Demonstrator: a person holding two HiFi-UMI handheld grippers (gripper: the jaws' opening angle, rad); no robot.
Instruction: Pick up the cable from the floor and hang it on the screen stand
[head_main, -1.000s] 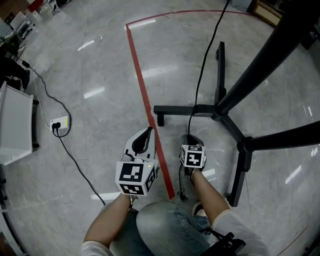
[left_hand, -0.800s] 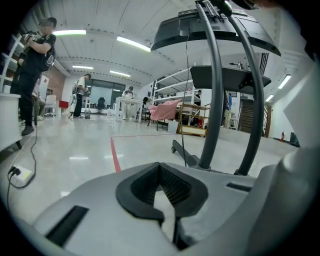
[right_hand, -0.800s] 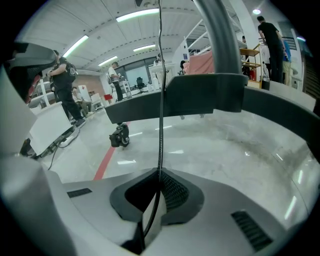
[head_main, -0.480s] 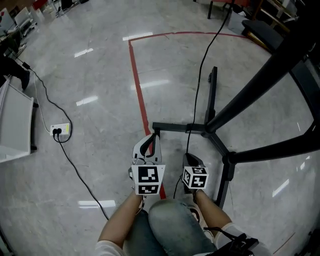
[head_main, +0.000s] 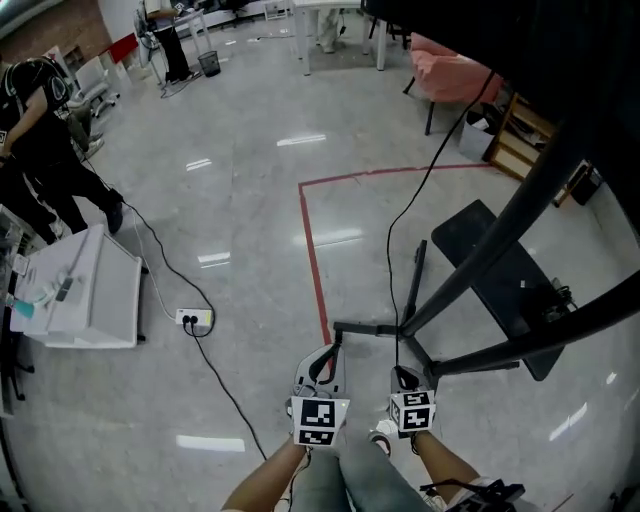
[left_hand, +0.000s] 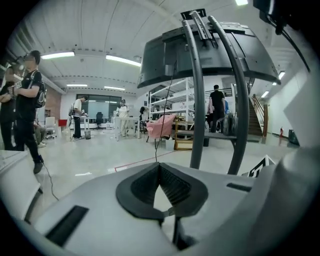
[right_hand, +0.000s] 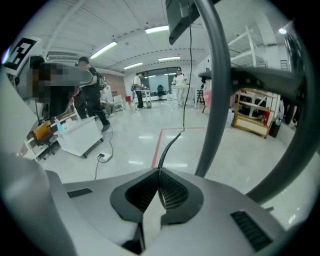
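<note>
The black cable (head_main: 392, 250) runs up from my right gripper (head_main: 402, 373) toward the screen overhead. In the right gripper view the jaws are shut on the cable (right_hand: 170, 145), which leaves the tips of my right gripper (right_hand: 160, 170) and rises to the screen. My left gripper (head_main: 322, 358) is beside it, to the left. Seen in its own view, my left gripper (left_hand: 160, 165) is shut, with nothing visibly between the jaws. The black screen stand (head_main: 490, 250) stands just ahead on the right. Its posts (left_hand: 197, 100) carry the screen (left_hand: 210, 50).
A red tape line (head_main: 313, 260) marks the grey floor. A white power strip (head_main: 193, 318) with cables lies at the left, near a white cart (head_main: 85, 295). A person (head_main: 40, 150) stands far left. A black bench (head_main: 510, 290) sits behind the stand's legs (head_main: 365, 330).
Both grippers have risen from near the floor, and the head view has lifted to show much more of the room. The right gripper has kept hold of the cable.
</note>
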